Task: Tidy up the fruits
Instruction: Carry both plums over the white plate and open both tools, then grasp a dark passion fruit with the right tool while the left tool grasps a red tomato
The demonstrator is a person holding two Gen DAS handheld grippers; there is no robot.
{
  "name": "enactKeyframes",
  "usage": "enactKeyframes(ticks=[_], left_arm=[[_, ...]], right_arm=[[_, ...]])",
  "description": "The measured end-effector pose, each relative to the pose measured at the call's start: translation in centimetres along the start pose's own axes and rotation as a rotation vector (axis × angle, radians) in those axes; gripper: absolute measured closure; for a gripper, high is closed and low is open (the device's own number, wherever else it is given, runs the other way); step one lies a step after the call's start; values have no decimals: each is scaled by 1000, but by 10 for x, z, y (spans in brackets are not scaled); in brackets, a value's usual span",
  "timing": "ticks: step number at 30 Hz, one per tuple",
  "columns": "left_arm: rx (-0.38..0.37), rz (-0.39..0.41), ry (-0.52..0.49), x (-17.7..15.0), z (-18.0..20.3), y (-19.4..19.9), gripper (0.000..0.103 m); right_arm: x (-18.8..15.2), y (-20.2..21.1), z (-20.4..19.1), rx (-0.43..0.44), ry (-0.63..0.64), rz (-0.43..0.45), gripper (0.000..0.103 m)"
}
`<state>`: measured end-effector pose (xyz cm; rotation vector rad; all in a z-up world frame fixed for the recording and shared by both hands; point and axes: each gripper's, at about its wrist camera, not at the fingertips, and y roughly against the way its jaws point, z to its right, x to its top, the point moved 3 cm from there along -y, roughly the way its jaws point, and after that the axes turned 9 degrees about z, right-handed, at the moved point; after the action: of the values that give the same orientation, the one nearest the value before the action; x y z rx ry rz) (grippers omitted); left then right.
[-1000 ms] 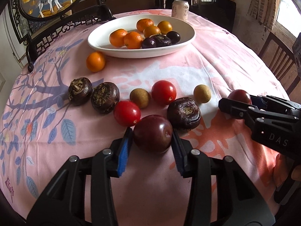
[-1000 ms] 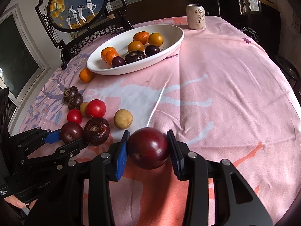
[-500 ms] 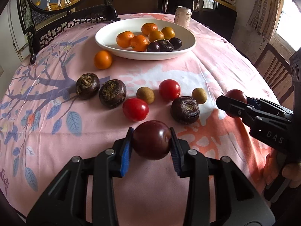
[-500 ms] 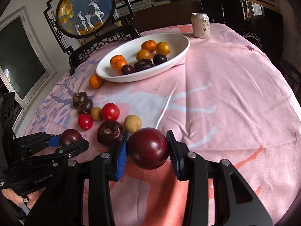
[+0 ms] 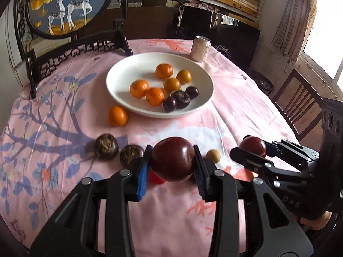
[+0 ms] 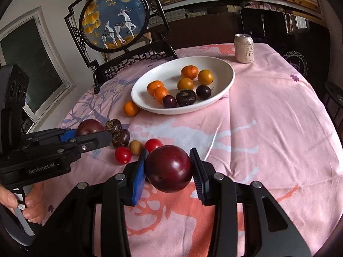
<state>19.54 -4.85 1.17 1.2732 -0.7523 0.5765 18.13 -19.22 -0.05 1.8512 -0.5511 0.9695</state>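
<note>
Judging by their glossy, taut skins, the left plum and right plum, each clamped mid-girth between its gripper's jaws, are expected to be slippery, firm yet easily bruised.

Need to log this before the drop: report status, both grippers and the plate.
Left gripper shut on a plum. Right gripper shut on another plum. White plate ahead, partly filled, no obstruction in view.

Left gripper: you now carry its dark red round plum higher, clear of the cloth.
Right gripper: likewise raised.
</note>
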Motion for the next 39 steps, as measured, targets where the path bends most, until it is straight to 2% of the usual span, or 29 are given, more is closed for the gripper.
enactKeyframes(ticks=[4, 6, 10, 12, 18, 19, 20, 21, 22, 26, 29, 31, 35, 39], left_arm=[[17, 27, -1, 34, -6, -19, 66], [42, 31, 15, 50, -16, -35, 66], [56, -34, 74, 69, -41, -80, 66], [89, -52, 76, 75, -52, -99, 66], [127, -74, 81, 88, -73, -143, 65], [133, -71, 83, 91, -75, -147, 63], [141, -60, 86, 93, -76, -150, 50], [150, -48, 88, 95, -77, -150, 40], [158, -27, 90, 97, -77, -147, 32], [160, 16, 61, 100, -70, -129, 30], [170, 44, 54, 96, -65, -107, 21], [165, 63, 57, 91, -61, -90, 16], [168, 90, 49, 71, -55, -57, 13], [165, 88, 56, 43, -52, -32, 11]], right_arm=[[31, -21, -5, -20, 72, 19, 62], [43, -42, -5, -17, 105, -6, 62], [56, -91, -1, -39, 163, -58, 62], [63, -110, 2, -15, 152, -71, 62], [75, -150, -2, 32, 161, -57, 62], [76, -155, -3, 31, 170, -59, 61], [76, -159, -4, 22, 181, -59, 57], [77, -159, -5, 9, 190, -52, 54], [78, -156, -6, 7, 193, -37, 46], [83, -132, -4, 29, 166, 31, 46], [85, -107, 0, 23, 146, 78, 42], [82, -94, 2, 20, 130, 65, 42], [64, -67, 8, 9, 102, 19, 42], [36, -43, 14, -54, 84, -32, 42]])
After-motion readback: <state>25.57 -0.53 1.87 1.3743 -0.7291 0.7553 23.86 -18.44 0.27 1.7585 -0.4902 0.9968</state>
